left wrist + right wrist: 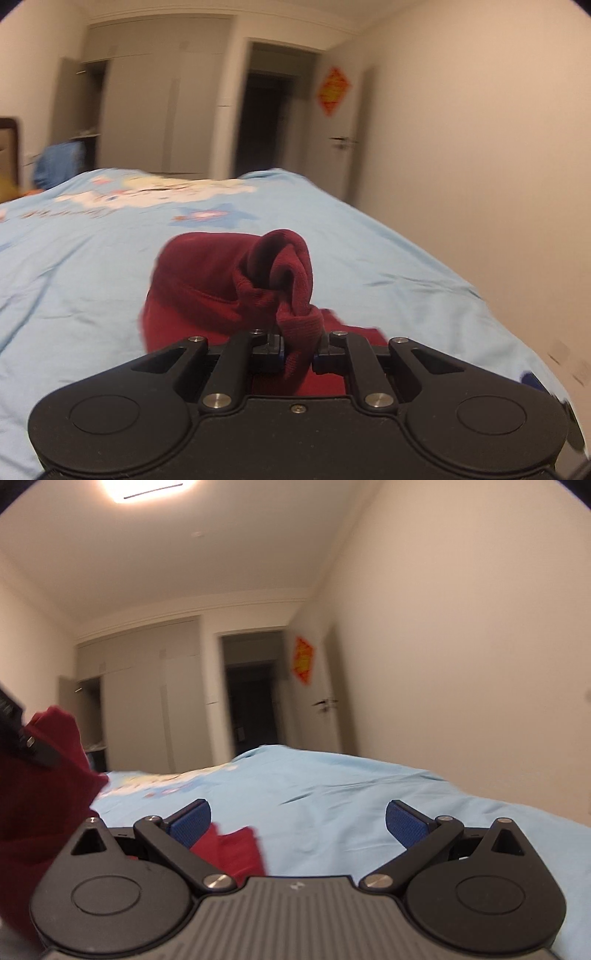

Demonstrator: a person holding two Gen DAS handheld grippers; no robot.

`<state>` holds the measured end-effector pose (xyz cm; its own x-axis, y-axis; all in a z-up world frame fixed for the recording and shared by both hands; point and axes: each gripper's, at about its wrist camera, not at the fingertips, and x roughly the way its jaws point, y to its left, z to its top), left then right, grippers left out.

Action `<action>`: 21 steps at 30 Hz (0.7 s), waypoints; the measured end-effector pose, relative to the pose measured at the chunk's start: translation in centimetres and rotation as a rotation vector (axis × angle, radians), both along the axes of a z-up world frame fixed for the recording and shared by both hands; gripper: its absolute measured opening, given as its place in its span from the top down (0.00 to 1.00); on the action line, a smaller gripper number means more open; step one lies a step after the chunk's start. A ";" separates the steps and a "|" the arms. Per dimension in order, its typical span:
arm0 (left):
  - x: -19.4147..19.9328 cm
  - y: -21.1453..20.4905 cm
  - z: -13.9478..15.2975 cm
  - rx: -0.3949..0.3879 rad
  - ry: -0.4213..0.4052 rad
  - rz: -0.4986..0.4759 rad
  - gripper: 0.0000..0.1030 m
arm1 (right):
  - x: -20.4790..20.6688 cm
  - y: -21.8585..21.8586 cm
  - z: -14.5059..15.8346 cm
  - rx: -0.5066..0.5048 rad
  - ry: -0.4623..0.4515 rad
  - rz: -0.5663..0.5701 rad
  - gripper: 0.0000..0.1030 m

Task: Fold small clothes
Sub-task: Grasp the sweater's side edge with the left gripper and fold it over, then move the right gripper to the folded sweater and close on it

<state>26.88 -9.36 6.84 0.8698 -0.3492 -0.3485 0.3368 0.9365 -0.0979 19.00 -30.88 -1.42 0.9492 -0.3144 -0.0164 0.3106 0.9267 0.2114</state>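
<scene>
One gripper works now: the left gripper [298, 350] is clamped on a bunched edge of the red garment [207, 284], which lies on the bed [74, 258]. The right gripper [297, 821], fingers spread, holds nothing; it should probably pinch the opposite edge before folding.

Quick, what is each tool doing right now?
Left tool: closed, pinching the dark red garment.
Right tool: open, holding nothing.
</scene>
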 end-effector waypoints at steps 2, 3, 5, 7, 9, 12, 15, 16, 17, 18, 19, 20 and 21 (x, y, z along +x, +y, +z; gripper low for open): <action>-0.8 -1.9 -0.8 0.043 -0.006 -0.110 0.88 | 0.0 -1.5 -0.2 0.076 0.015 -0.018 0.00; -1.2 -2.9 -1.2 0.072 -0.008 -0.161 0.88 | 0.1 -2.1 -0.5 0.116 0.026 -0.022 0.00; -2.0 -4.5 -2.4 0.139 -0.005 -0.242 0.88 | 0.2 -3.0 -0.9 0.176 0.041 -0.033 0.00; -2.5 -5.4 -3.8 0.202 -0.003 -0.266 0.87 | 0.1 -3.6 -1.1 0.207 0.046 -0.030 0.00; -2.5 -5.5 -4.5 0.212 0.013 -0.264 0.86 | 0.3 -3.7 -1.3 0.218 0.051 -0.024 0.00; -2.0 -4.3 -4.7 0.144 0.046 -0.263 0.80 | 0.3 -3.6 -1.4 0.234 0.066 -0.017 0.00; -1.7 -3.3 -4.3 0.074 0.063 -0.282 0.61 | 0.7 -4.1 -1.6 0.254 0.083 -0.016 0.00; -1.6 -3.2 -4.2 0.055 0.069 -0.289 0.57 | 1.0 -4.3 -1.6 0.257 0.086 -0.017 0.00; -1.7 -3.1 -4.3 0.041 0.071 -0.294 0.48 | 0.9 -4.2 -1.7 0.257 0.088 -0.017 0.00; -1.9 -3.0 -4.3 0.031 0.069 -0.296 0.41 | 1.0 -4.1 -1.7 0.256 0.091 -0.018 0.00; -2.1 -2.9 -4.4 0.022 0.067 -0.297 0.39 | 1.0 -4.1 -1.7 0.256 0.094 -0.018 0.00; -2.4 -2.8 -4.4 0.014 0.065 -0.299 0.36 | 1.0 -4.0 -1.7 0.256 0.098 -0.018 0.00; -2.6 -2.6 -4.4 0.004 0.063 -0.301 0.33 | 1.1 -4.0 -1.8 0.257 0.102 -0.018 0.00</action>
<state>24.27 -11.92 2.49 0.7042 -0.5865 -0.4002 0.5928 0.7958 -0.1233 20.15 -34.93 -3.23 0.9328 -0.3045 -0.1928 0.3583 0.8409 0.4056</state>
